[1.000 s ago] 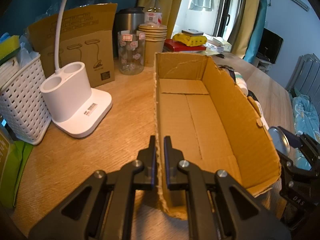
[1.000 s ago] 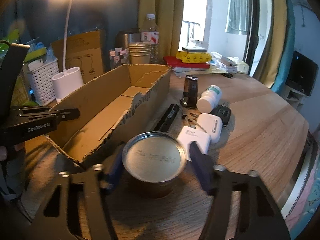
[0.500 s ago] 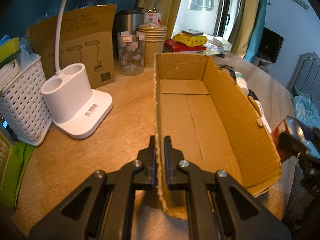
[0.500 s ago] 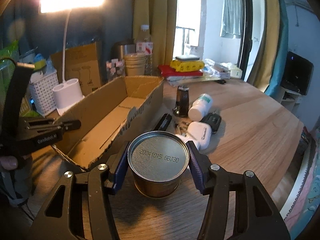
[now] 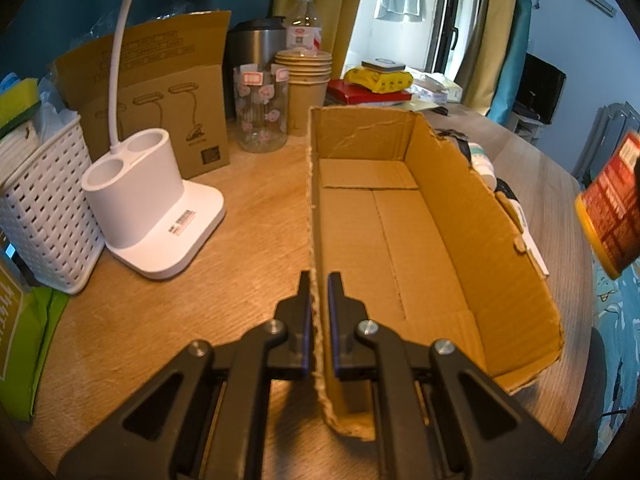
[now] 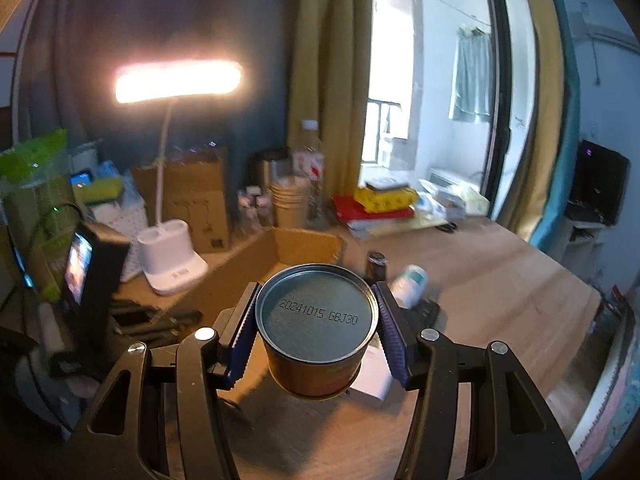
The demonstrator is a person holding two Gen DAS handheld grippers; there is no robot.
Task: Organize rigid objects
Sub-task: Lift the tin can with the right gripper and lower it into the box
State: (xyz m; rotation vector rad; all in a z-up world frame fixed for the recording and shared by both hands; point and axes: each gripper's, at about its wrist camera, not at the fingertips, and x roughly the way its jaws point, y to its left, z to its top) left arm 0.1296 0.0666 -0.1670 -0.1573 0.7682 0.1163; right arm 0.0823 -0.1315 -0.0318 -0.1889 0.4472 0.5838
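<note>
My left gripper (image 5: 319, 292) is shut on the near left wall of an open, empty cardboard box (image 5: 400, 240) on the wooden table. My right gripper (image 6: 316, 322) is shut on a metal tin can (image 6: 316, 320) with a stamped lid and holds it in the air above the table. From the left wrist the same can (image 5: 612, 208) shows its red label at the far right, above the box's right wall. A white bottle (image 6: 410, 282), a dark cylinder (image 6: 376, 265) and a white packet (image 6: 372, 372) lie on the table right of the box (image 6: 304, 246).
A white lamp base (image 5: 154, 208), a white woven basket (image 5: 44, 208), a lamp carton (image 5: 160, 100), a patterned glass jar (image 5: 262, 108) and stacked paper cups (image 5: 306, 88) stand left of and behind the box. Books (image 5: 368, 94) lie at the back. The lit lamp head (image 6: 178, 80) glows above.
The right gripper closed on the can and lifted it off the table; the can has risen beside the box's right wall. The left gripper has kept its hold on the box wall.
</note>
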